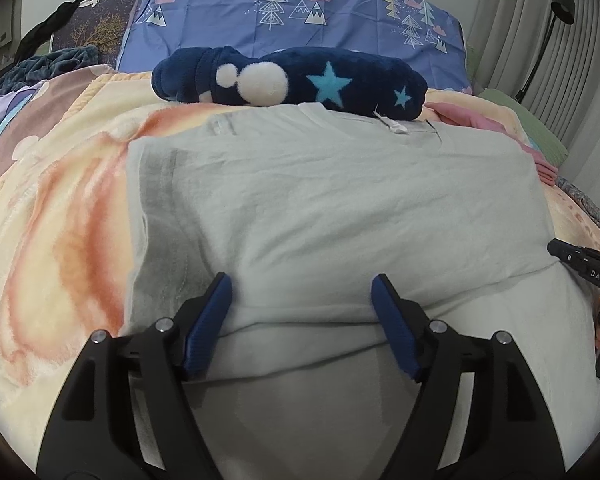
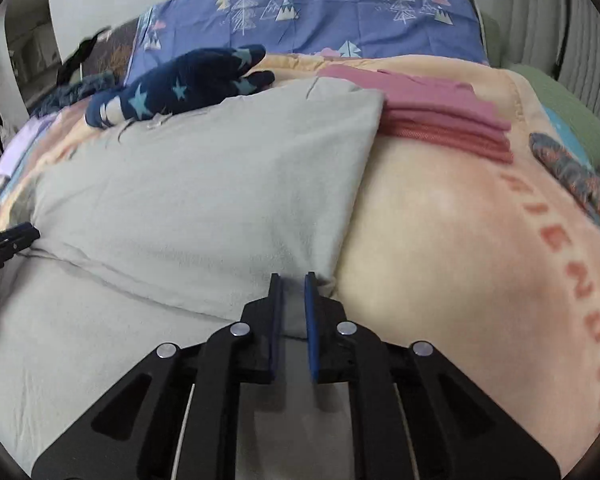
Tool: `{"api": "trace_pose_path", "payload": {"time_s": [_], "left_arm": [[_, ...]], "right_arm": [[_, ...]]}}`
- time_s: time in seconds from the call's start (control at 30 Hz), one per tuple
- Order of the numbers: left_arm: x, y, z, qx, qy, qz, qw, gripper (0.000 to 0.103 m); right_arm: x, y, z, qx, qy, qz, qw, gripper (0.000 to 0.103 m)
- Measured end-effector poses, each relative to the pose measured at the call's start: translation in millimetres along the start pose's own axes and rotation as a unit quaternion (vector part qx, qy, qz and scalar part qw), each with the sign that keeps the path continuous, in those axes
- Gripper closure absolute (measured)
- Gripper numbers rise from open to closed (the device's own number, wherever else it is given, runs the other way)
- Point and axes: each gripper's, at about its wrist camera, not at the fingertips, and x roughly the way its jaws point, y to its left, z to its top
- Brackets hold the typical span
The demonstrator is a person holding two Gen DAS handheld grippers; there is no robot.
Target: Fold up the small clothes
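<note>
A pale grey-green shirt (image 1: 332,208) lies spread on the bed, its near part folded over in a doubled layer. My left gripper (image 1: 302,284) is open, its blue pads astride the folded edge near the shirt's left side. My right gripper (image 2: 293,280) is nearly closed on the shirt's (image 2: 204,196) right corner, with cloth between its pads. The right gripper also shows at the right edge of the left wrist view (image 1: 580,268). The left gripper shows at the left edge of the right wrist view (image 2: 8,240).
A navy star-patterned plush garment (image 1: 288,80) lies just beyond the shirt. A stack of folded pink clothes (image 2: 440,120) sits to the right. A peach blanket (image 2: 460,240) covers the bed, with a blue tree-print pillow (image 1: 292,12) at the back. A patterned cloth (image 2: 572,176) lies far right.
</note>
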Motion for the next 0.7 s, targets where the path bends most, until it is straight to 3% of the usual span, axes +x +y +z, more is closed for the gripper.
{"api": "trace_pose_path", "payload": {"time_s": [0.17,0.3,0.37,0.57,0.7], "left_arm": [[-59.6,16.3,-16.9,0.002,-0.031,-0.001,0.9995,0.026],[-80.6,42.5,-54.9,-0.002,0.007,0.022,0.9997,0.025],[-86.2,51.2,-78.1,-0.008,0.033,0.006,0.9994,0.027],[-108.3,41.0,-109.1,0.015,0.044,-0.041,0.9981,0.029],[-118.3,33.7,-124.7,0.029,0.045,-0.052,0.9972,0.033]], "right_arm": [[-52.6,-1.0,-7.8,-0.007,-0.042,0.01,0.999,0.074],[-59.2,-29.6,-41.9,0.032,-0.003,0.025,0.999,0.074],[-63.6,-41.1,-61.3,0.061,0.001,0.057,0.996,0.074],[-82.6,-48.8,-97.0,0.089,0.01,0.124,0.988,0.074],[-97.0,-53.0,-118.4,0.092,0.019,0.146,0.985,0.074]]}}
